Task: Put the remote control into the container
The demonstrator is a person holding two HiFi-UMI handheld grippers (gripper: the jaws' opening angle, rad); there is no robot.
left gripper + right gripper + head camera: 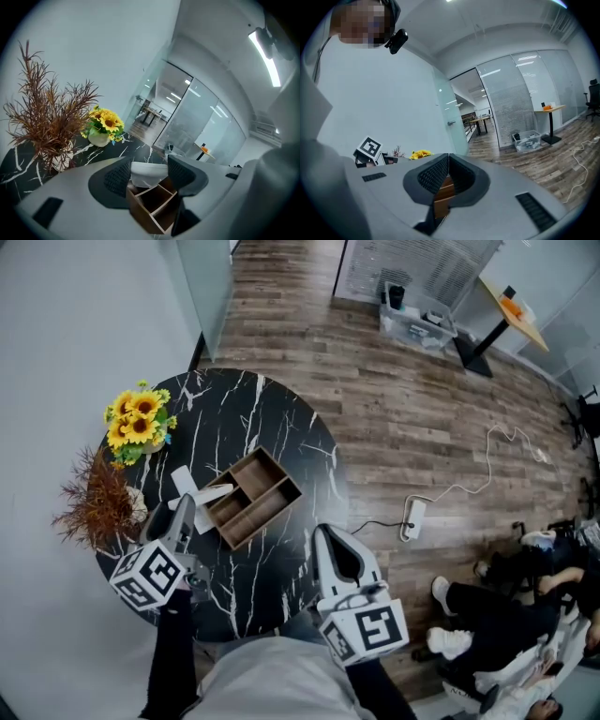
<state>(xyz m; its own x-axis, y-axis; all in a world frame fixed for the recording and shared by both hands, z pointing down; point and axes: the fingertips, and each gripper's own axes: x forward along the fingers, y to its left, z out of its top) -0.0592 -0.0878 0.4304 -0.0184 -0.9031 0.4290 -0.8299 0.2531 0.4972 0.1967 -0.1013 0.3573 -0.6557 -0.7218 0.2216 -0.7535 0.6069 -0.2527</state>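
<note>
The left gripper point(149, 178) is closed on the white remote point(147, 170), with its pads squeezing the remote's two sides. The remote hangs right at the near end of the box point(258, 495). The box's long slots run away from the jaws. So I think the drop is down and a bit forward. The right gripper point(342, 559) is shut, holds nothing, and is farther off.
</note>
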